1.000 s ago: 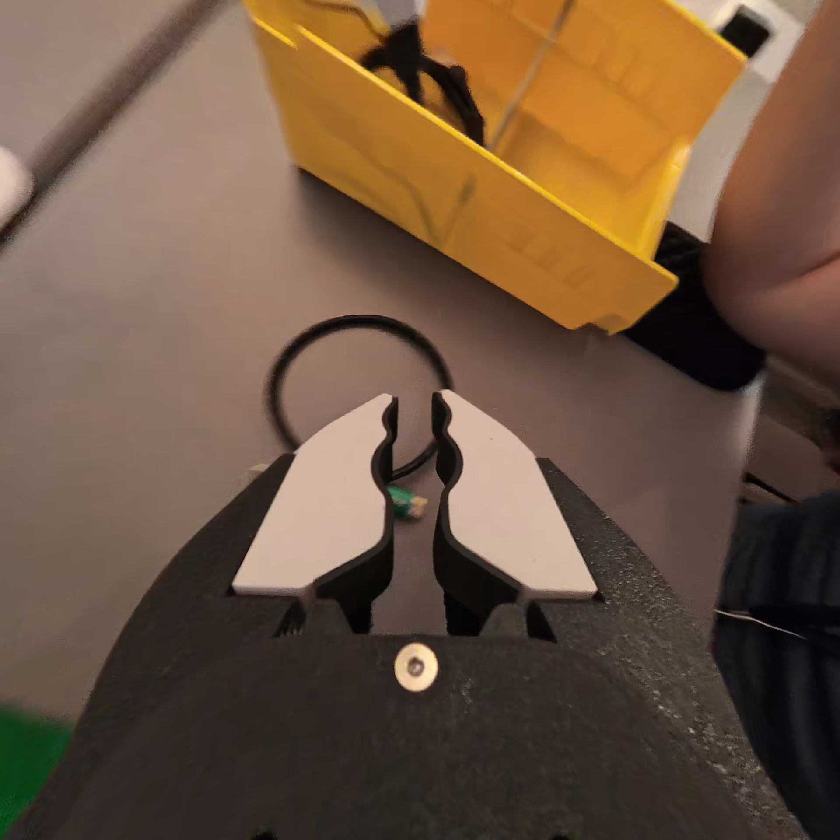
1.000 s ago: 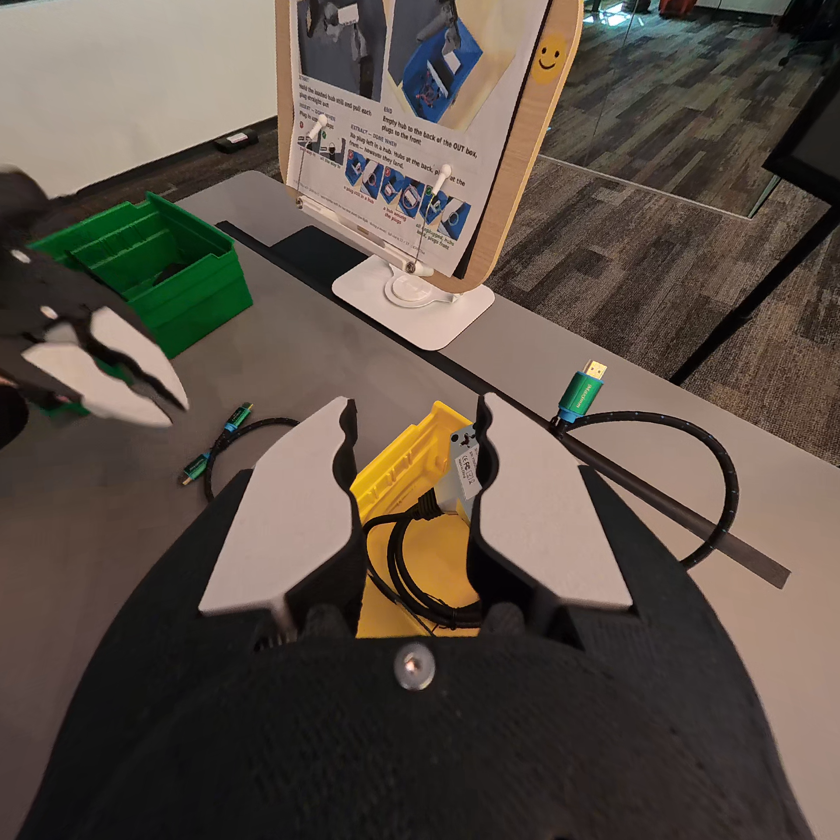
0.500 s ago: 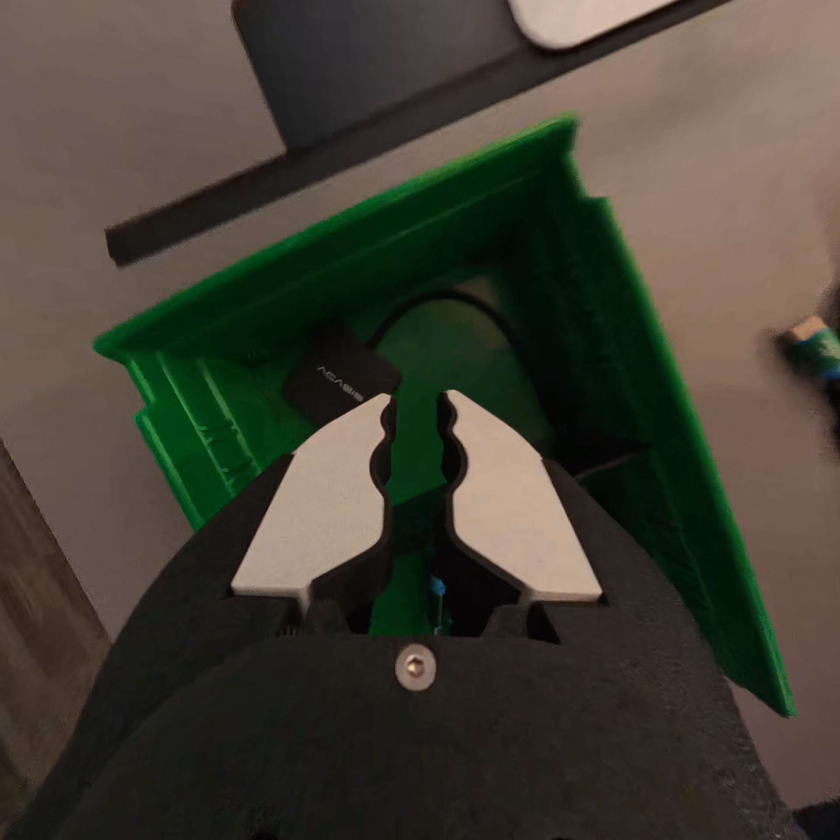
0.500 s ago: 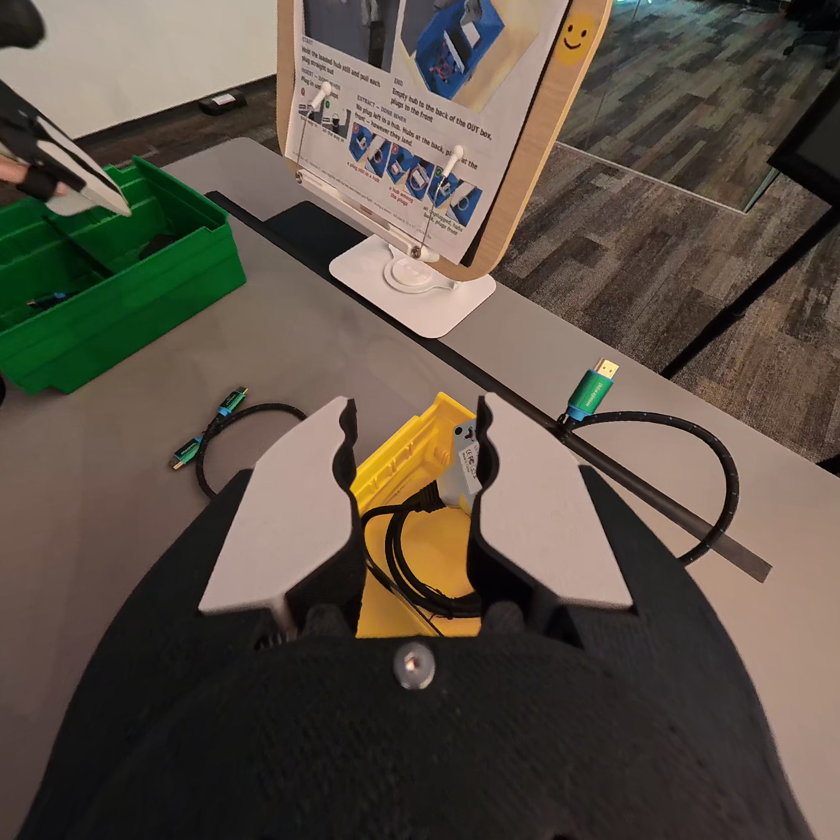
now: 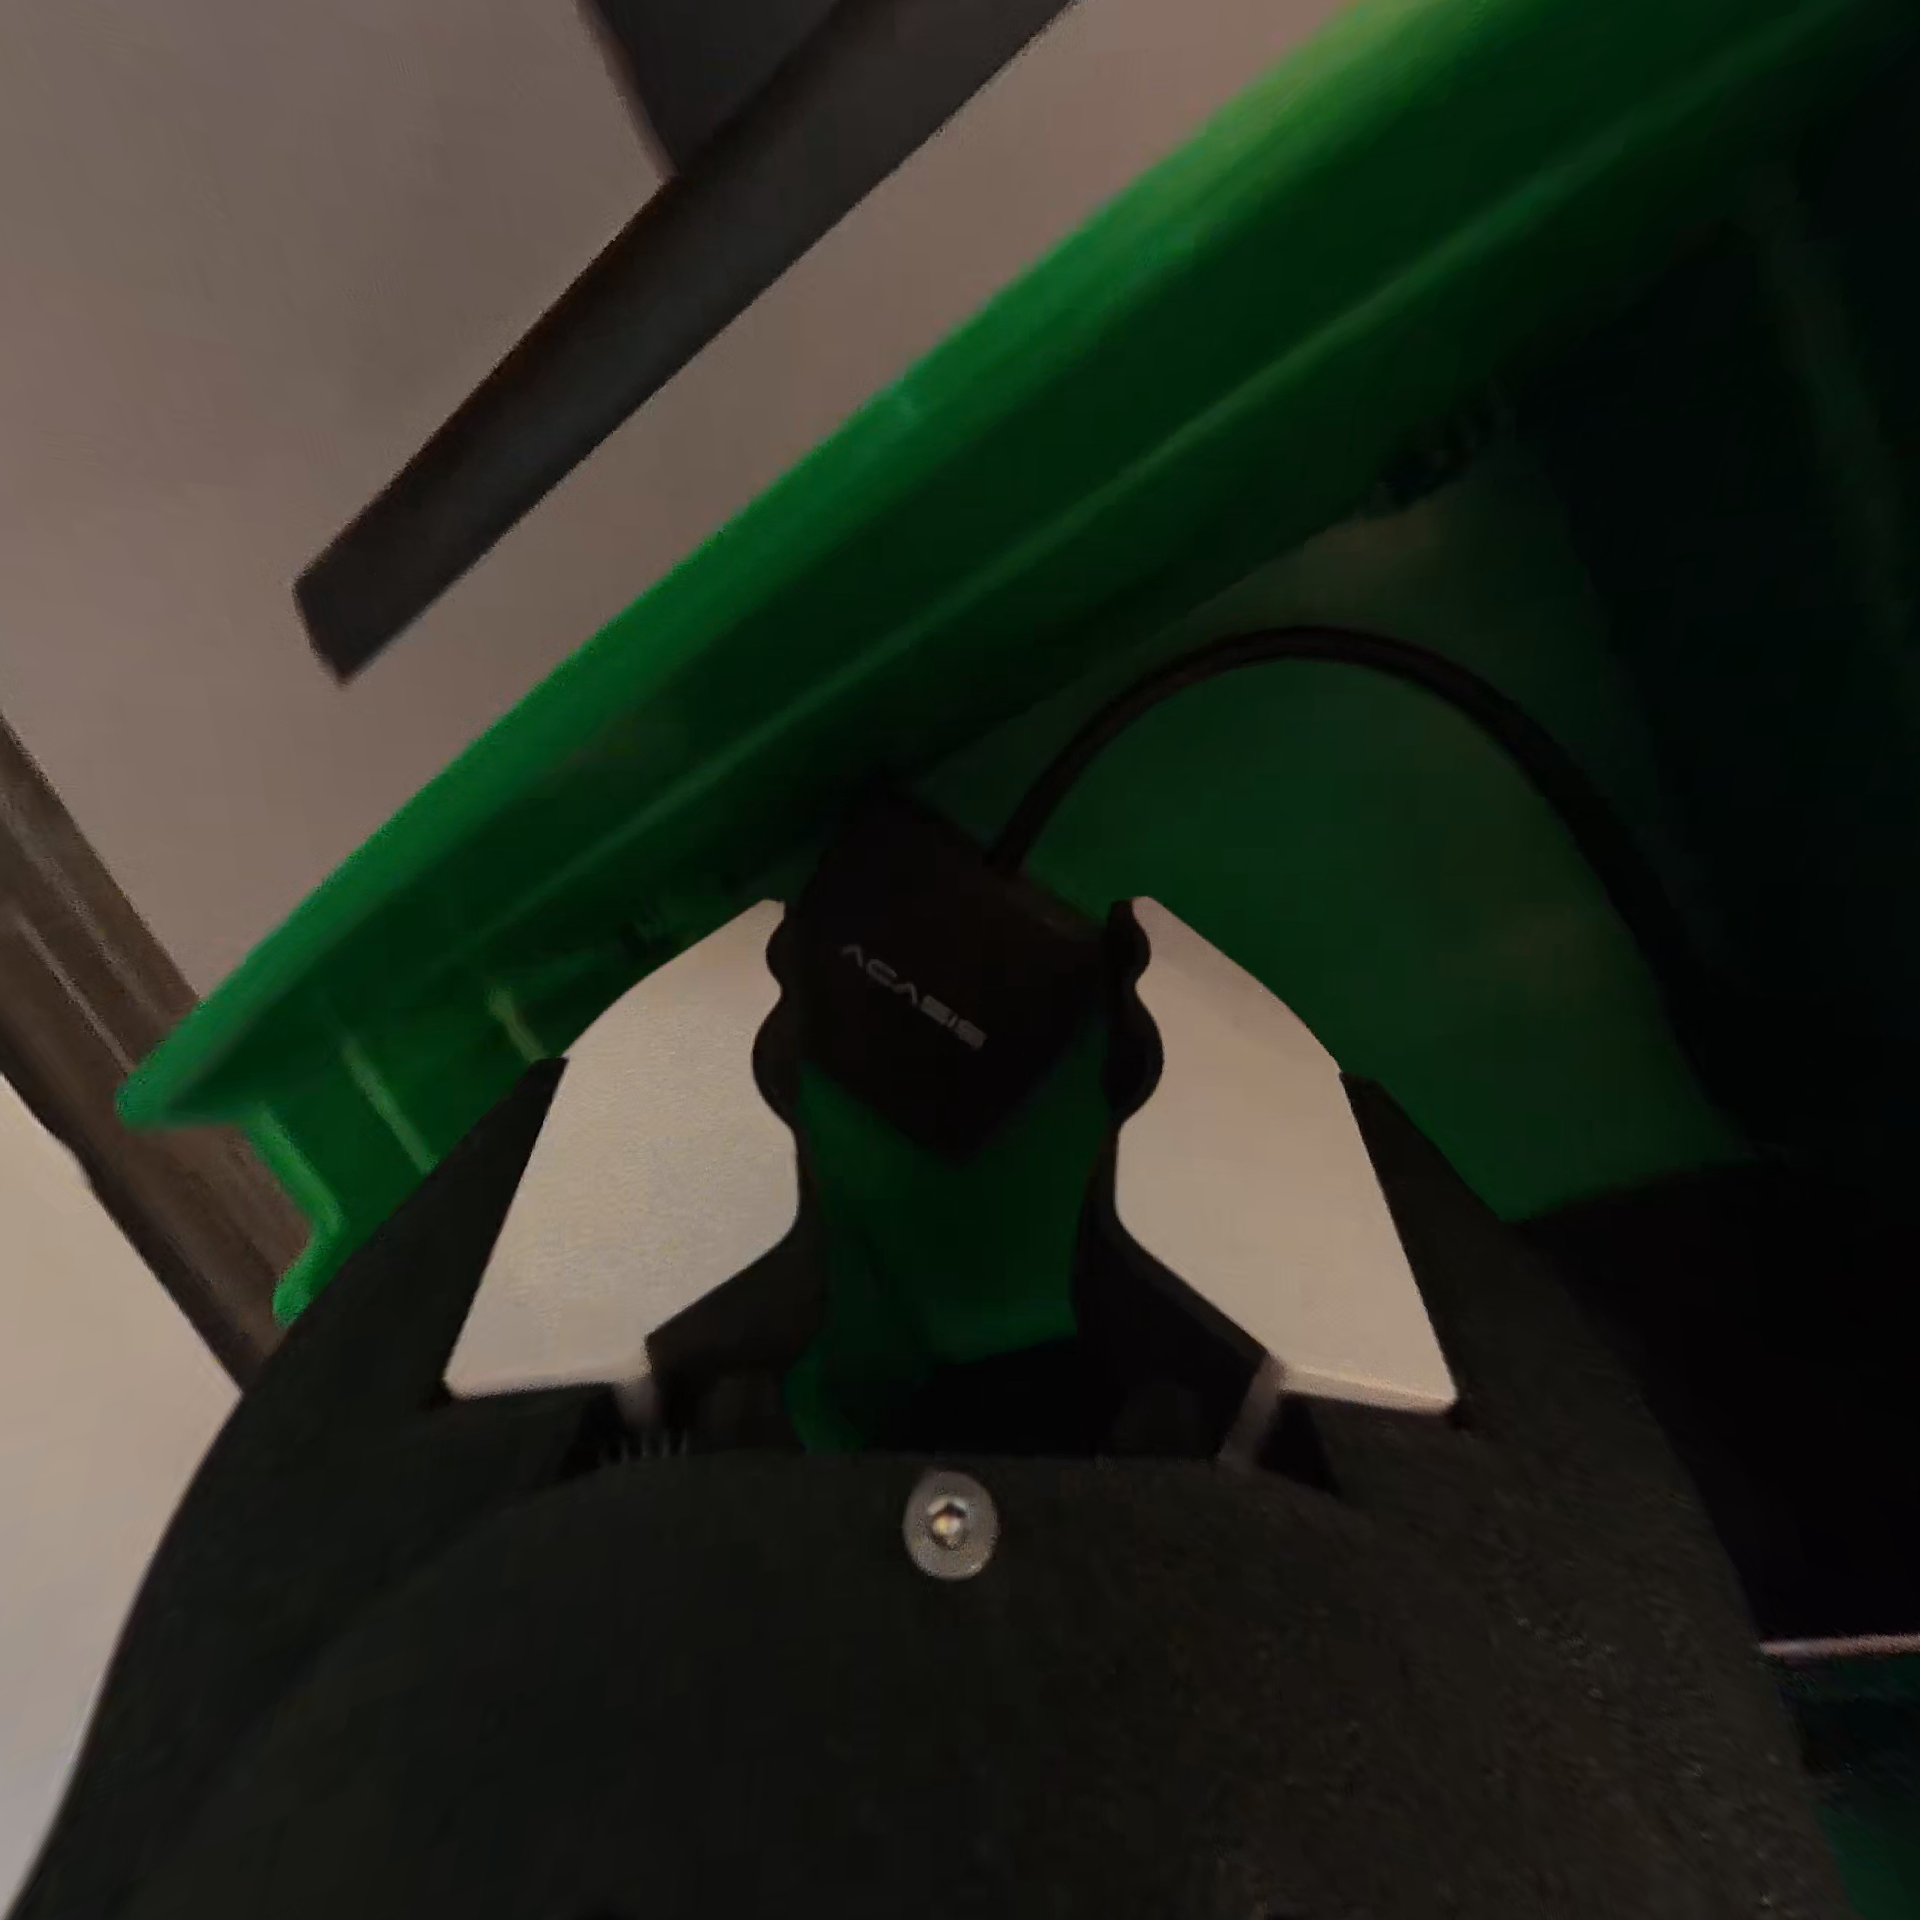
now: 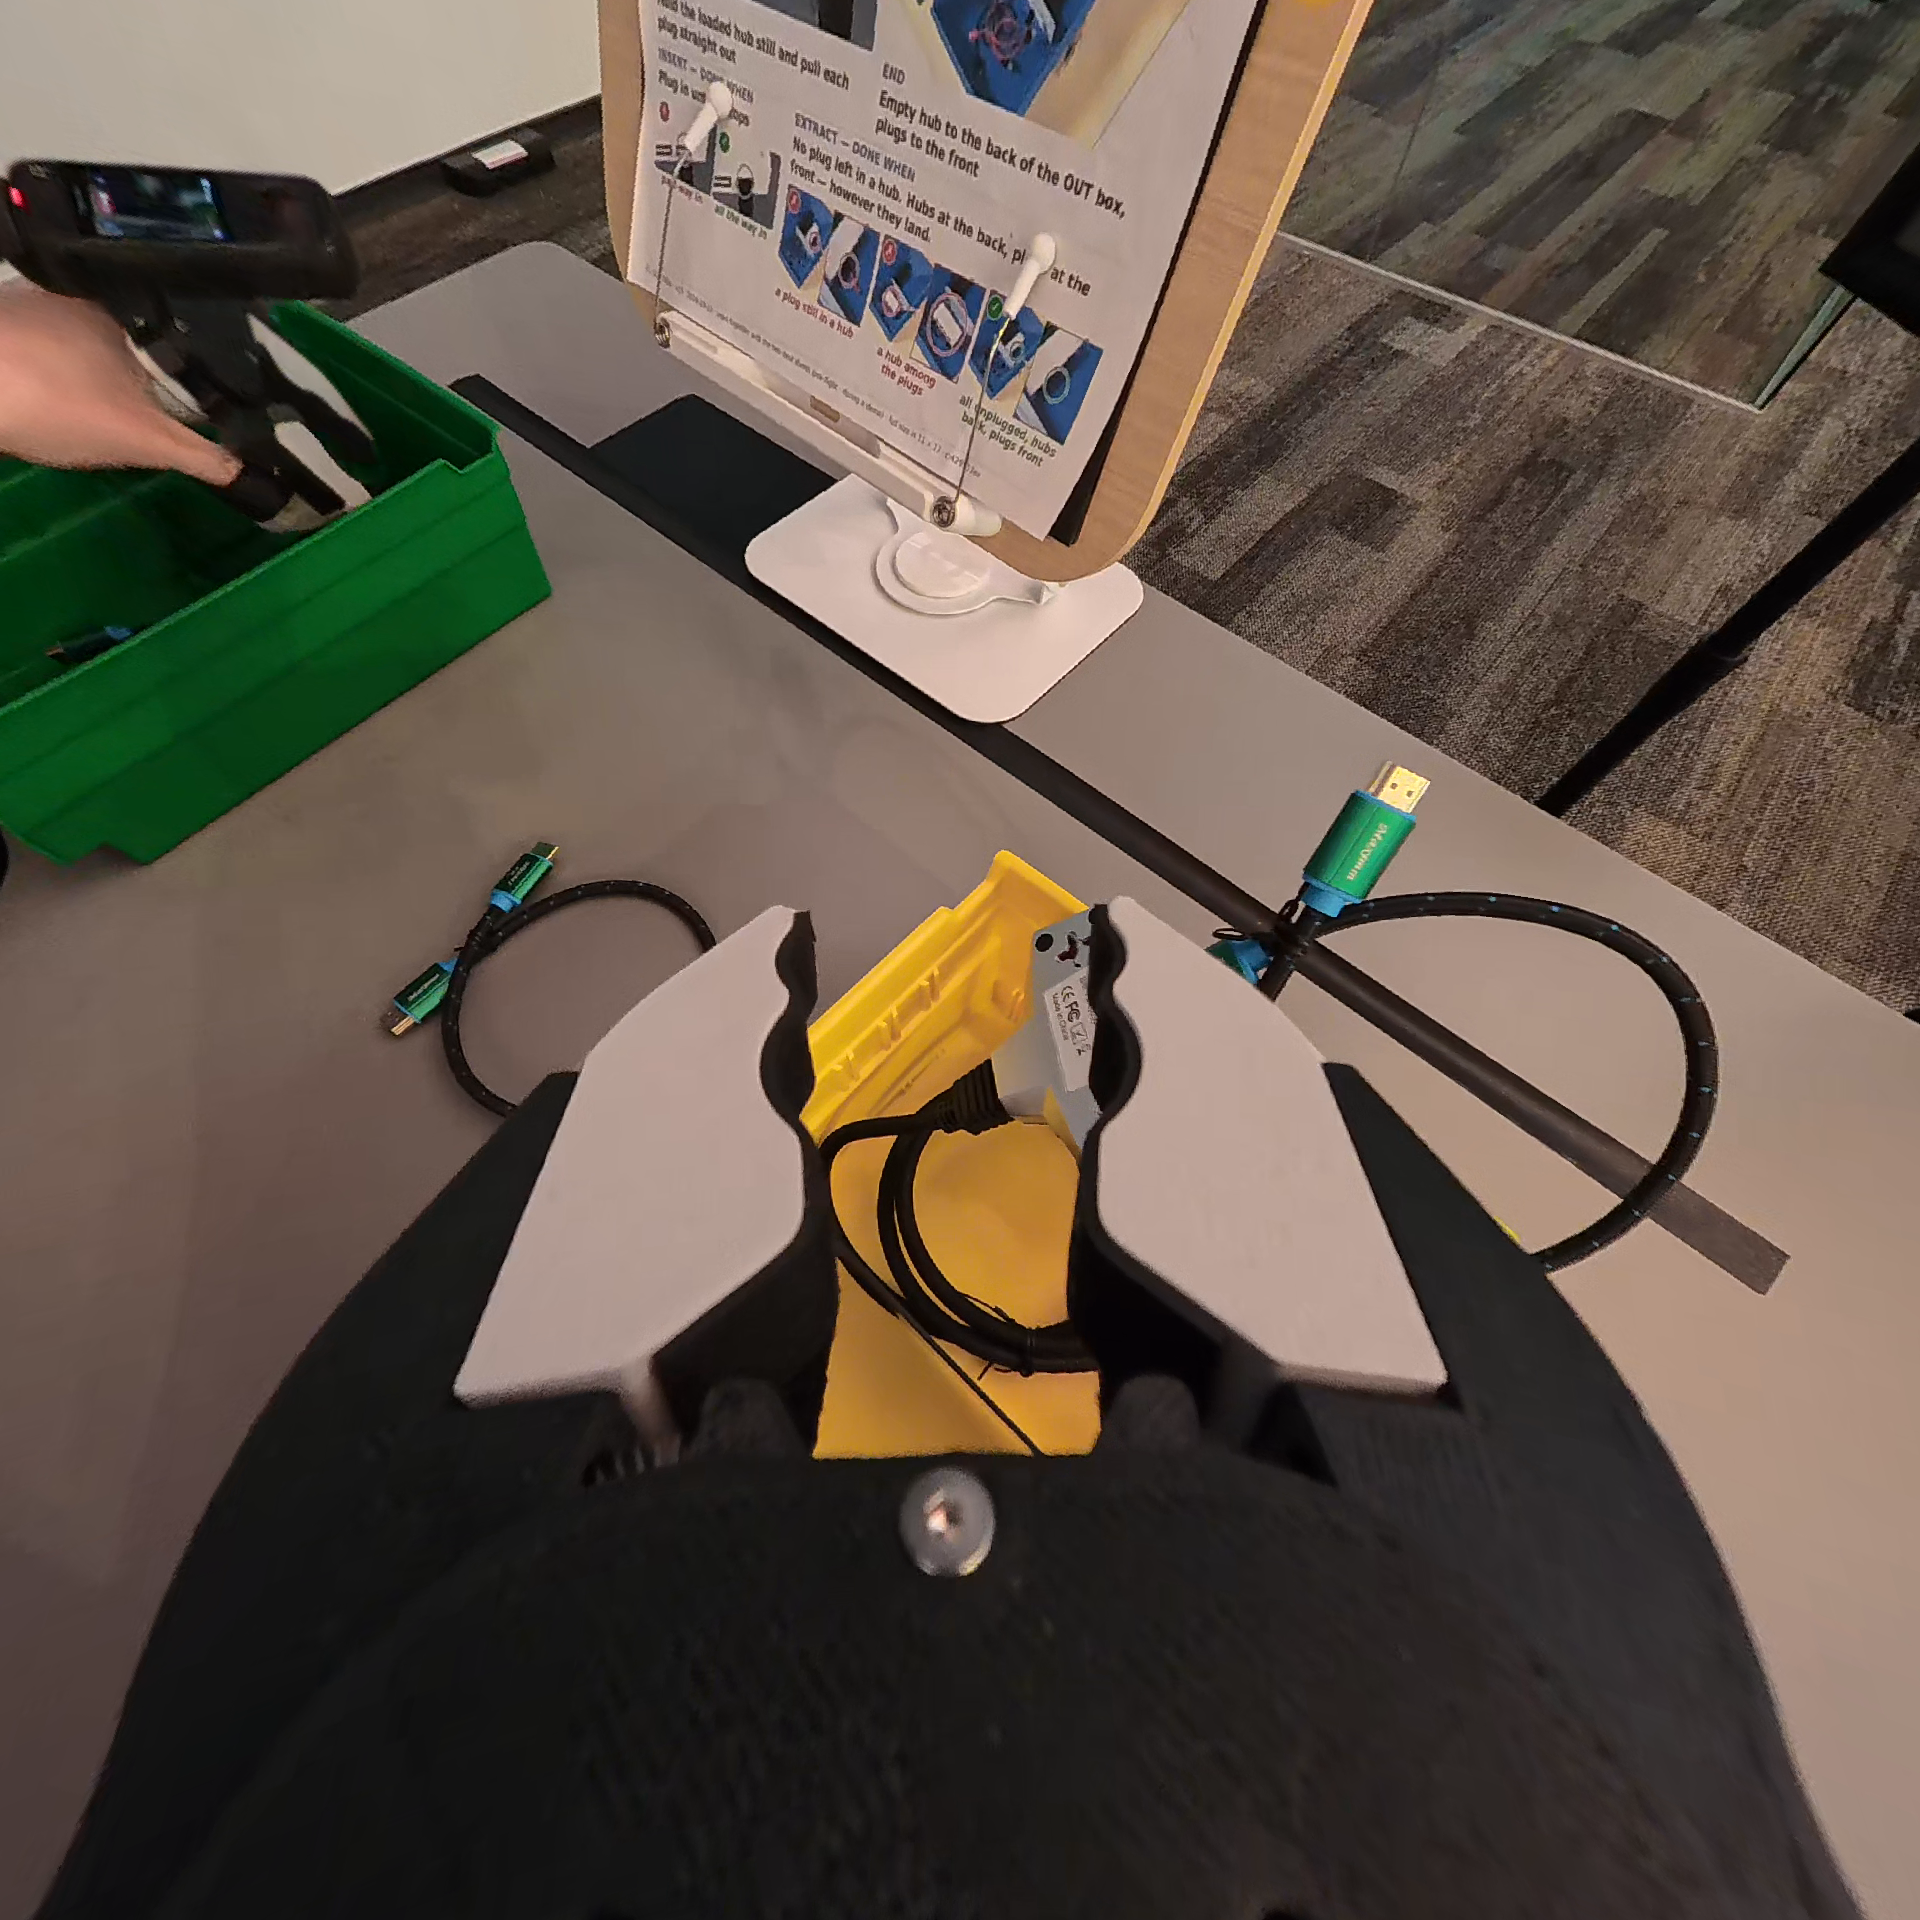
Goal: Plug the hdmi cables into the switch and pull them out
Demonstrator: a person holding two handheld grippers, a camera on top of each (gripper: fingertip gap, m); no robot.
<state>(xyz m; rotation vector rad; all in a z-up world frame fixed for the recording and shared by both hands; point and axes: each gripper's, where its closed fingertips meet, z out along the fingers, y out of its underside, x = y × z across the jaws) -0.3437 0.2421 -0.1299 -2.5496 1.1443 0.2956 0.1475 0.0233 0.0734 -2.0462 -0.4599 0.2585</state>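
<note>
Green bin (image 5: pixel 935 582): left gripper (image 5: pixel 951 935) down inside, jaws spread around the black switch (image 5: pixel 940 1008), seemingly not yet gripping, probably lining up a pickup. Right gripper (image 6: pixel 951 940) spread, empty, above yellow bin (image 6: pixel 925 997); cables (image 6: pixel 582 935) on table.

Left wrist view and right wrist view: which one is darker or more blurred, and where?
Left wrist view: dim, the green bin shadowed on the right and its rim smeared; the black hub reads fairly clear. Right wrist view: bright and sharp; only the hand is slightly blurred.

Right gripper (image 6: pixel 951 971) fingers (image 6: pixel 665 1132) apart above yellow bin (image 6: pixel 935 1039) with grey switch (image 6: pixel 1060 1029).
</note>
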